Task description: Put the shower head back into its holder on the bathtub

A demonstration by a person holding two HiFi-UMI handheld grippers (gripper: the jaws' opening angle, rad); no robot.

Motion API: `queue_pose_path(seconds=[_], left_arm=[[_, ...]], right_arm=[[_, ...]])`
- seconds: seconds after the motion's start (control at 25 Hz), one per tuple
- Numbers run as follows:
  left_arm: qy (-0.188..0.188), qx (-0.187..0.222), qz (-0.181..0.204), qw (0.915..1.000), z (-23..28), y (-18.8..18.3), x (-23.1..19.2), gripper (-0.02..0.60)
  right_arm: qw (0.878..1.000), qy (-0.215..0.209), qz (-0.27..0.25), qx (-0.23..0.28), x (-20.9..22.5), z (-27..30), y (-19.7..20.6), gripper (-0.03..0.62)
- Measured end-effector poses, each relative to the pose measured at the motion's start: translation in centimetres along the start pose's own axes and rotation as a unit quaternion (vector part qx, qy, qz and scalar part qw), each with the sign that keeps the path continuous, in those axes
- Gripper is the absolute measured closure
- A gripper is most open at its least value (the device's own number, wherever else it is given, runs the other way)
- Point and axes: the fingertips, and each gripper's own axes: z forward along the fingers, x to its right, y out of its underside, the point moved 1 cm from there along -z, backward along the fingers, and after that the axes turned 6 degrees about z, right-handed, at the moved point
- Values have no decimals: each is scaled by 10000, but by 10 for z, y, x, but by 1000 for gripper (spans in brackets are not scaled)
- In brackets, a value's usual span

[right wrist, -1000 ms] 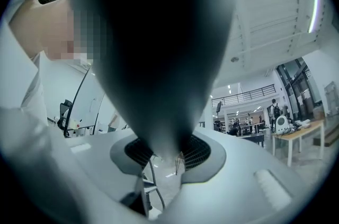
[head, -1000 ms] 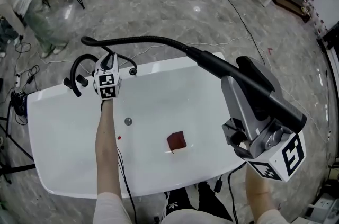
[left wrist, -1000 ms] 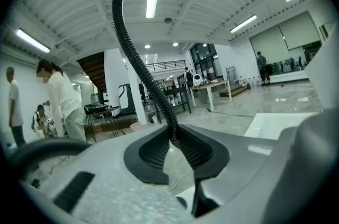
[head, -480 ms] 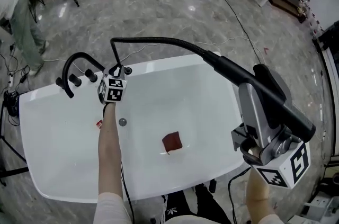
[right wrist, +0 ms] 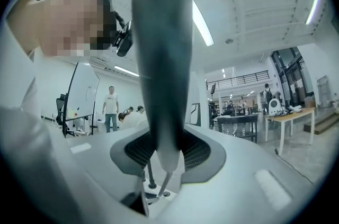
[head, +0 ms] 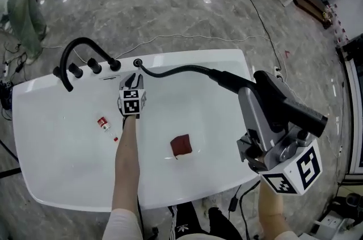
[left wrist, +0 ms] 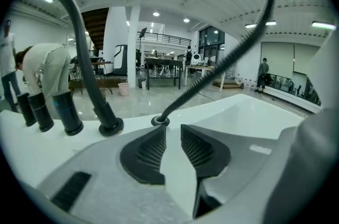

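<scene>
The black shower head [head: 283, 102] is clamped by its handle [right wrist: 161, 59] in my right gripper [head: 259, 91] [right wrist: 168, 151], which is shut on it over the tub's right side. Its black hose [head: 187, 69] [left wrist: 228, 53] curves back to a round socket [head: 138, 63] [left wrist: 159, 121] on the white bathtub's far rim [head: 187, 57]. My left gripper [head: 131, 80] [left wrist: 172, 135] sits just in front of that socket. Its jaws are opening, with a narrow gap and nothing between the pads.
A black curved faucet [head: 71, 51] and three black knobs [head: 95, 67] stand on the rim left of the socket. A small red-and-white bottle [head: 104, 124] and a dark red cloth [head: 181, 146] lie in the tub. A person [head: 25, 0] bends over at far left.
Both grippers came down. The hose's high arc dropped low over the tub. The left gripper slid right, away from the faucet to the socket, and the hose is no longer at its tips.
</scene>
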Motion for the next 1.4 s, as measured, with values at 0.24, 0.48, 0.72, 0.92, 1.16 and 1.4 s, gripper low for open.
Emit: queue_pose_path(seconds=[0.24, 0.48, 0.72, 0.92, 1.16, 1.4], left_arm=[[-203, 782, -495, 9955, -61, -32, -12, 499], [-55, 1496, -175, 9886, -131, -87, -1, 499], [459, 1026, 807, 9904, -143, -102, 44, 499], [372, 868, 1138, 9890, -126, -115, 74, 480], [-341, 756, 1404, 9866, -79, -137, 44, 531], [-581, 1180, 1259, 9833, -38, -181, 13, 531]], right_arm=[[9994, -165, 127, -260, -18, 35, 19, 459], [9996, -88, 249, 54, -31, 49, 3, 459], [9997, -176, -33, 175, -32, 51, -10, 459], [9984, -545, -129, 30, -35, 59, 9, 459], [9967, -791, -134, 83, -36, 49, 22, 459], [9963, -656, -548, -132, -24, 58, 50, 459]])
